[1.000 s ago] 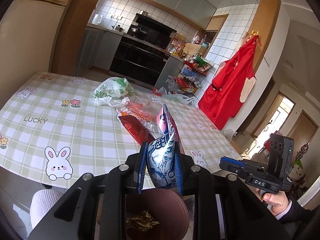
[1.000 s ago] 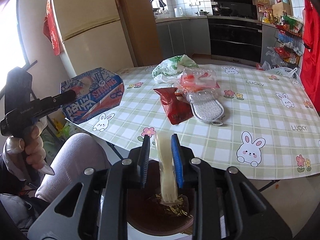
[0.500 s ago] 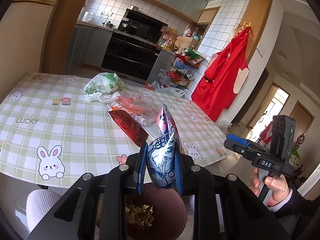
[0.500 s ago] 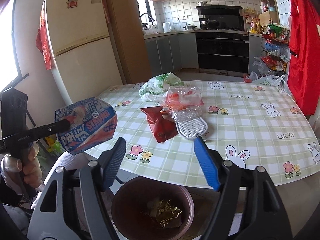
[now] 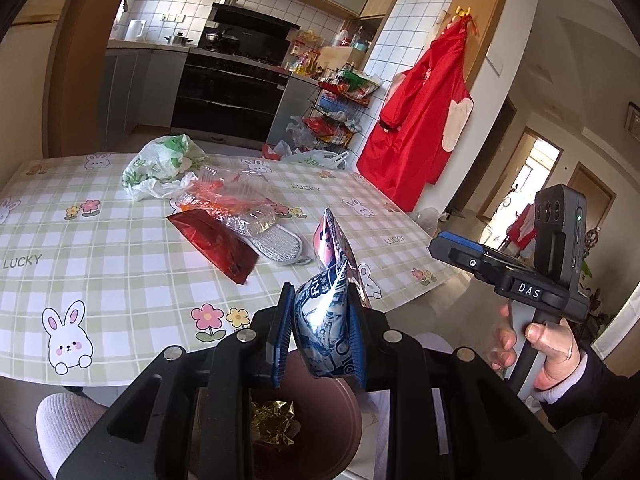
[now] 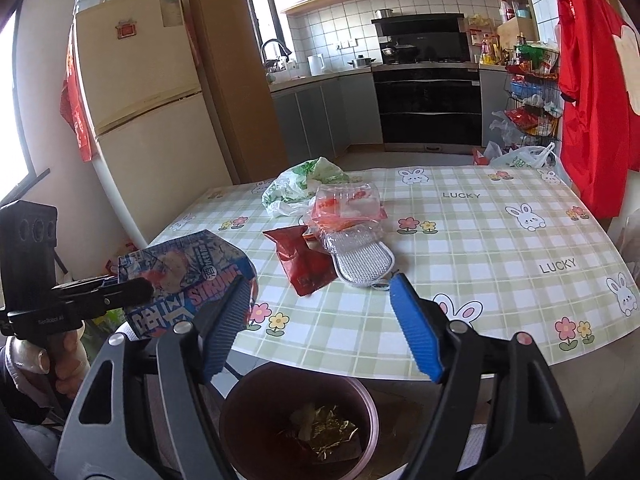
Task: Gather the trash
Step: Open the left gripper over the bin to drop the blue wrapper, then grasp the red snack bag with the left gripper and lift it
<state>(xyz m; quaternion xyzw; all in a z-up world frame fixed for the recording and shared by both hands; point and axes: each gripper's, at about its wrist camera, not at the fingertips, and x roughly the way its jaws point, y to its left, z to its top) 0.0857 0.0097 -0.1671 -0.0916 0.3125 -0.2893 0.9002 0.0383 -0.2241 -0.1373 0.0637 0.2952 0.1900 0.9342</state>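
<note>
My left gripper (image 5: 320, 332) is shut on a blue and red snack bag (image 5: 334, 284) and holds it above a dark red trash bin (image 5: 344, 412) with gold foil inside. The same snack bag (image 6: 188, 276) shows at the left of the right wrist view. My right gripper (image 6: 320, 328) is open and empty above the trash bin (image 6: 248, 396). On the table lie a red wrapper (image 5: 214, 240), a clear plastic box (image 5: 228, 192), a grey mesh pad (image 5: 280, 244) and a white and green plastic bag (image 5: 160, 164).
The table (image 5: 100, 240) has a green checked cloth with rabbits. A fridge (image 6: 132, 100) stands at the left, a dark oven (image 6: 428, 100) at the back, a red apron (image 5: 424, 120) and a wire rack (image 5: 340, 108) at the right.
My right gripper opened and let a pale strip of trash fall into the bin, then rose a little. My left gripper stays shut on the snack bag over the bin.
</note>
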